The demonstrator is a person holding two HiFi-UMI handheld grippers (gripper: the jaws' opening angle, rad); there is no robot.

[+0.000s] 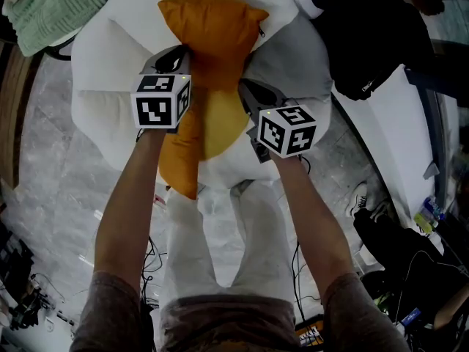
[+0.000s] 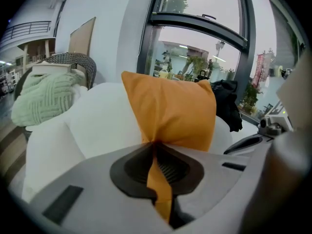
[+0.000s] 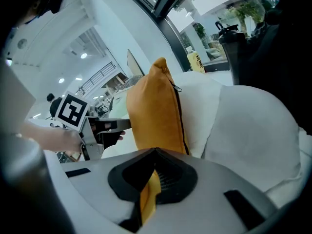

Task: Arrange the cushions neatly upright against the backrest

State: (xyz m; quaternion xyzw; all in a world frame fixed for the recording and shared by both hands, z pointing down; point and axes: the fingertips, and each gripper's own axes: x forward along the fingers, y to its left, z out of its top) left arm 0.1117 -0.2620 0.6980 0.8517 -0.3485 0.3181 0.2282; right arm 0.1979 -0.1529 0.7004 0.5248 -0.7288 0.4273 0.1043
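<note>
Orange cushion (image 1: 212,42) is held up, tilted, over the white seat (image 1: 102,72), its top edge toward the backrest. The left claw (image 1: 182,59) pinches its left edge and the right claw (image 1: 248,88) its right edge. A grey cushion (image 1: 300,57) crowds its right side, perhaps touching; open white upholstery lies to its left.

one orange cushion (image 1: 212,39), two tongs (image 1: 182,56) (image 1: 245,86)

Grey cushion (image 1: 297,61) beside orange cushion (image 1: 212,35)
</note>
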